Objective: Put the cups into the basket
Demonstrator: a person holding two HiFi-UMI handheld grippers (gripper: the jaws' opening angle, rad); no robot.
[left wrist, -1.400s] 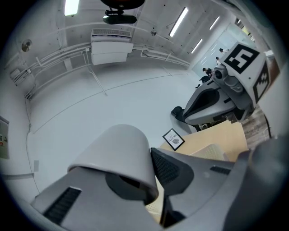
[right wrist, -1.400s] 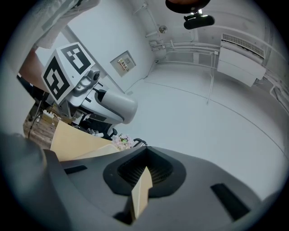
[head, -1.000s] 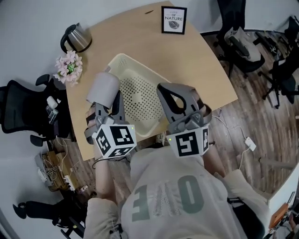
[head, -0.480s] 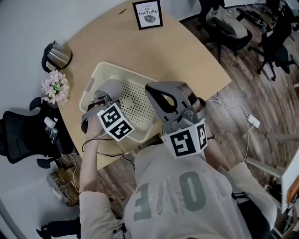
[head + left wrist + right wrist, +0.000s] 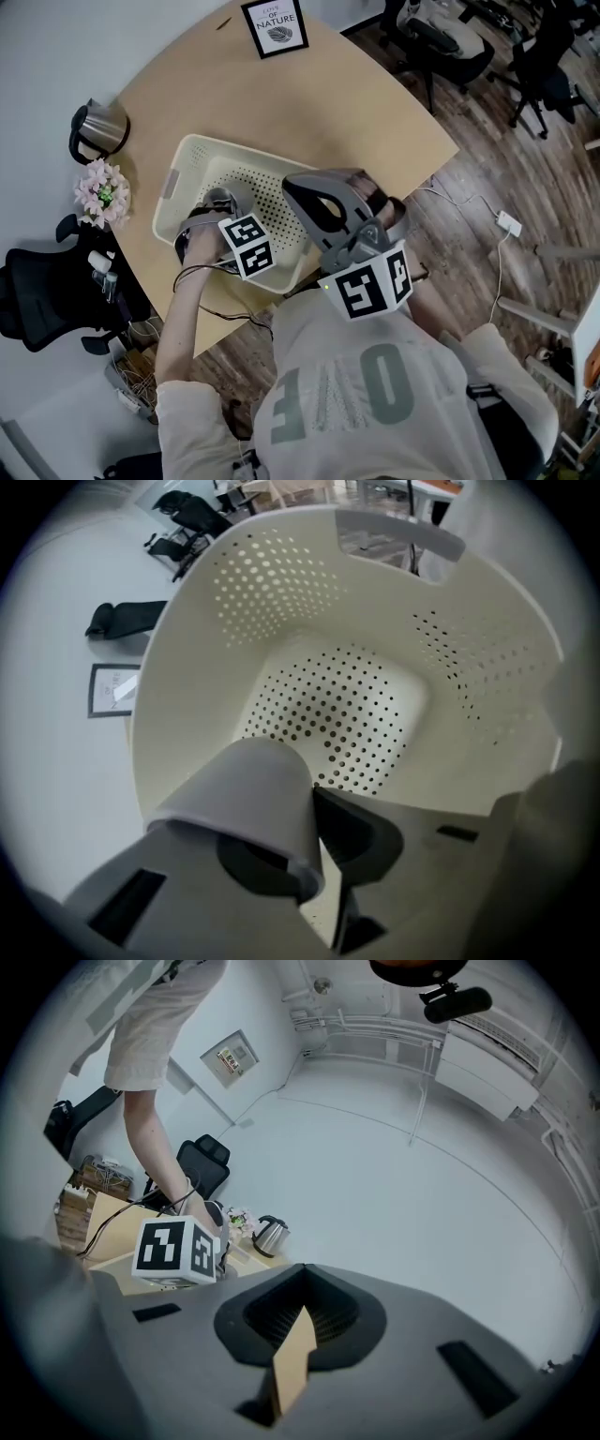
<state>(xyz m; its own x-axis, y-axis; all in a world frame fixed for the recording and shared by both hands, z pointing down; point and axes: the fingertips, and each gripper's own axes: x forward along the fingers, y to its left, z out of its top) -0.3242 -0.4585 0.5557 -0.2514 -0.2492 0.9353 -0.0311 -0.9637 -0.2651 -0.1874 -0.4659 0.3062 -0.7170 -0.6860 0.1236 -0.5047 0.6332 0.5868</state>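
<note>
A cream perforated basket [image 5: 217, 143] stands on the wooden table. My left gripper [image 5: 214, 217] reaches down into it, shut on a grey cup [image 5: 228, 195]. In the left gripper view the cup [image 5: 248, 799] sits upside down between the jaws of the left gripper [image 5: 314, 829], above the basket's dotted floor [image 5: 347, 705]. My right gripper [image 5: 330, 199] hovers over the basket's near right corner, shut with nothing in it. In its own view the right gripper [image 5: 298, 1324] points across at the room wall. No other cup is visible.
A framed picture [image 5: 275, 25] stands at the table's far edge. A metal kettle [image 5: 94, 127] and pink flowers [image 5: 103, 192] sit left of the basket. Black office chairs [image 5: 33, 300] flank the table, and cables run over the wooden floor [image 5: 497, 225].
My left gripper carried the grey cup from beside the basket's left rim over it and down inside. The right gripper stayed shut by the basket's near right corner.
</note>
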